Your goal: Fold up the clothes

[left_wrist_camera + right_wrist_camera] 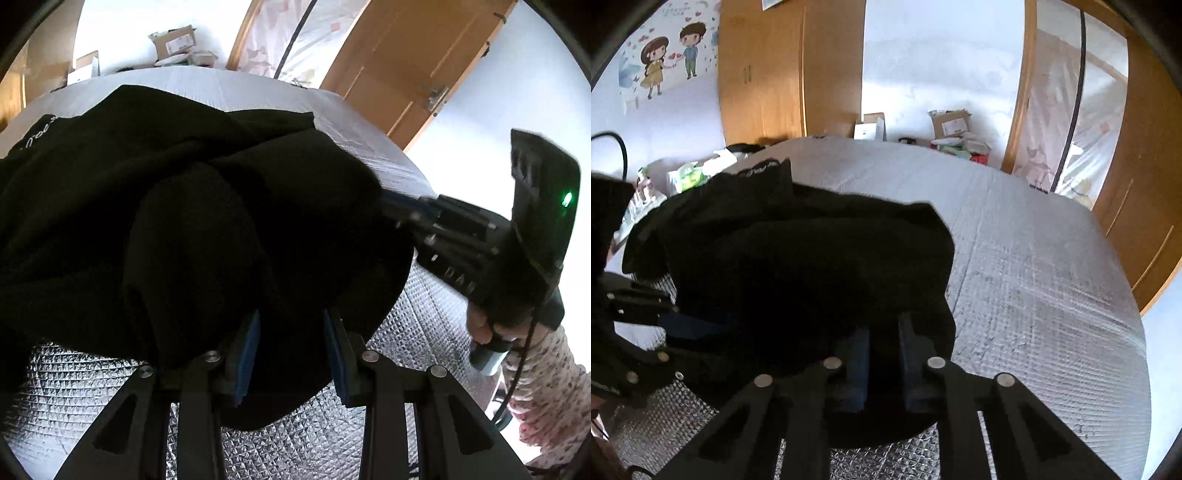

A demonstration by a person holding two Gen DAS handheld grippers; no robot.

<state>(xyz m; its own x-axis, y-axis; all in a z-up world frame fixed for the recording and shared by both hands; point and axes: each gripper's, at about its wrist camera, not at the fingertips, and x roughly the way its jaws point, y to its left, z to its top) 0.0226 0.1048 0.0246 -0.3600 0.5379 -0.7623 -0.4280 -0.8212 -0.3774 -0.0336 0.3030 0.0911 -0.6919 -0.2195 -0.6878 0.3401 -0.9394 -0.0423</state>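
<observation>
A black garment (177,206) lies bunched in thick folds on a surface covered with silver quilted foil (1034,280), heaped toward its near edge and left side, with a strip of pale lettering showing on a band at the far end of the pile. The cloth is dark enough that layers are hard to tell apart; no sleeve or hem can be picked out with certainty.

The right tool (882,354) has its blue pads drawn close together with black fabric between them, pinching a fold at the near edge. The left tool (291,350) stands more widely spread, a thick roll of the same cloth filling the gap; whether its pads actually press on that roll cannot be told from either view.

The likely trouble lies in how much cloth each tool has caught. The right tool may hold only one layer of a bundle, so a lift could peel the top sheet away and let the rest slump. If the left tool is not truly gripping, its side could slide free and leave the fold lopsided. The slick foil could also let the whole heap drag toward the near edge and over it.

A person's hand (484,328), in a floral sleeve (546,387), holds the right tool's handle beyond the cloth
</observation>
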